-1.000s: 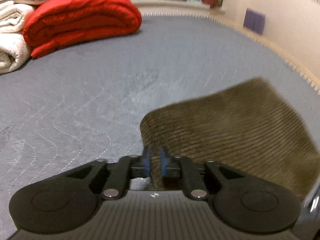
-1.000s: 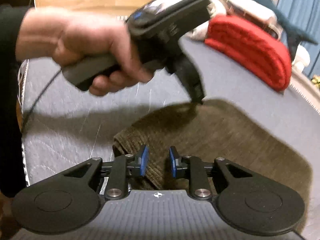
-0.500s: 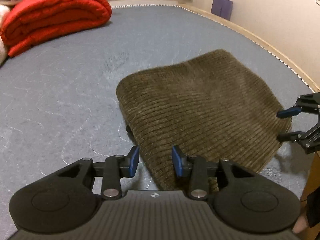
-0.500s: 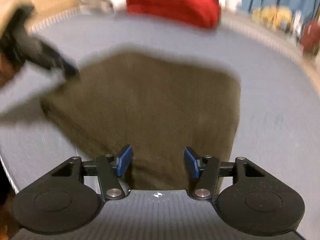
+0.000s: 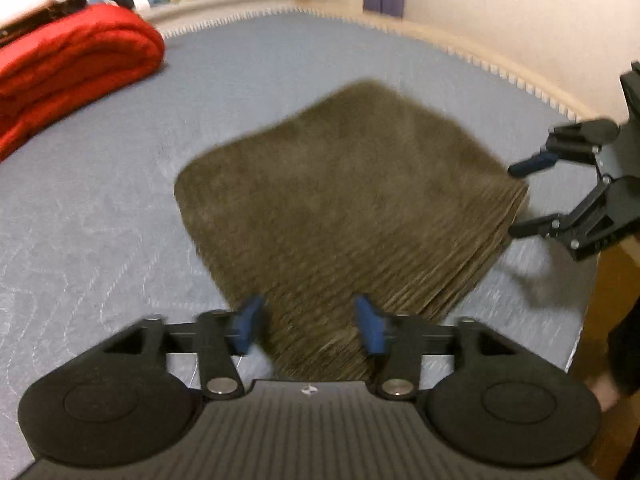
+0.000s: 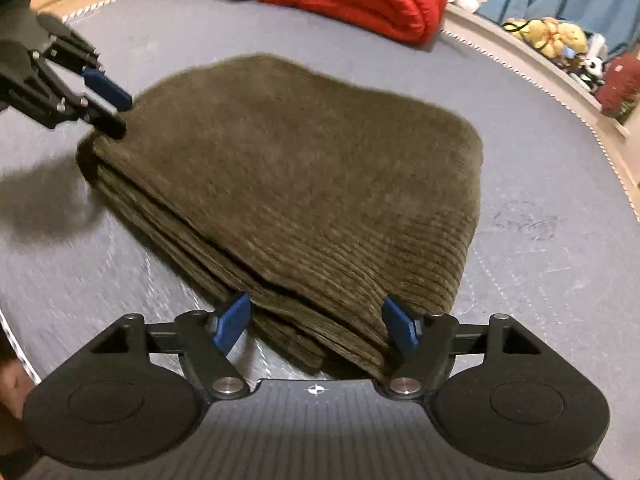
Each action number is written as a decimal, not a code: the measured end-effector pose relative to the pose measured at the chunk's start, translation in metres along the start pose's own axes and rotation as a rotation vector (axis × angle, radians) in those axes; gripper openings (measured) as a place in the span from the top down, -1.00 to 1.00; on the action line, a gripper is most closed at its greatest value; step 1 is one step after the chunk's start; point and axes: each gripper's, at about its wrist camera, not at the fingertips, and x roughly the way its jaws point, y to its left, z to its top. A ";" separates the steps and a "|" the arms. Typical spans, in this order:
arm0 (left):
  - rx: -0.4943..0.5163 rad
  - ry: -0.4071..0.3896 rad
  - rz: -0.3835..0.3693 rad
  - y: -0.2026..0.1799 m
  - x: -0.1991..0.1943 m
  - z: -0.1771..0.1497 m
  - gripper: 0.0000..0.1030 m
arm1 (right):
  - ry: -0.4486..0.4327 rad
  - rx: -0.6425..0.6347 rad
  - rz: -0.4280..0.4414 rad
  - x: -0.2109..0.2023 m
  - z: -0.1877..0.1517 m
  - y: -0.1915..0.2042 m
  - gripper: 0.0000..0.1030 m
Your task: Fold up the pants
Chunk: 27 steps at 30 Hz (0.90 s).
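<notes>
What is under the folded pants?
The pants lie as a stack of layers on the grey quilted mattress, which shows all around them. Whatever sits directly beneath or between the layers is covered.

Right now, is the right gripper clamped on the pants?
No, the right gripper is open, its blue pads apart on either side of the folded pants corner.
</notes>
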 end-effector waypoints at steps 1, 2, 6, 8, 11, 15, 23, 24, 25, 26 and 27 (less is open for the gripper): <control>-0.022 -0.022 0.006 -0.002 -0.006 0.002 -0.44 | -0.029 0.020 0.002 -0.010 0.006 -0.001 -0.45; -0.042 -0.029 0.017 -0.005 -0.008 0.007 -0.55 | -0.059 0.041 -0.002 -0.021 0.012 -0.001 -0.46; -0.175 -0.079 0.078 -0.018 -0.034 0.021 -0.68 | -0.175 0.220 -0.029 -0.064 0.039 -0.011 -0.81; -0.239 -0.102 0.104 -0.027 -0.046 0.024 -0.71 | -0.210 0.340 -0.025 -0.086 0.045 -0.016 -0.91; -0.322 -0.141 0.184 -0.044 -0.064 0.024 -0.83 | -0.238 0.446 -0.038 -0.105 0.043 -0.012 -0.99; -0.427 -0.161 0.158 -0.062 -0.068 0.012 -0.96 | -0.253 0.530 -0.062 -0.101 0.024 0.001 -0.99; -0.356 -0.149 0.250 -0.090 -0.041 -0.001 -0.99 | -0.114 0.566 -0.051 -0.053 0.000 0.009 -0.98; -0.347 -0.140 0.264 -0.090 -0.035 0.000 -0.99 | -0.106 0.548 -0.065 -0.051 0.000 0.011 -0.98; -0.359 -0.126 0.265 -0.087 -0.030 0.001 -0.99 | -0.095 0.530 -0.082 -0.049 -0.002 0.014 -0.98; -0.377 -0.109 0.258 -0.085 -0.024 0.001 -0.99 | -0.087 0.521 -0.090 -0.048 -0.003 0.015 -0.98; -0.398 -0.088 0.250 -0.082 -0.021 0.002 -0.99 | -0.084 0.518 -0.091 -0.048 -0.003 0.016 -0.98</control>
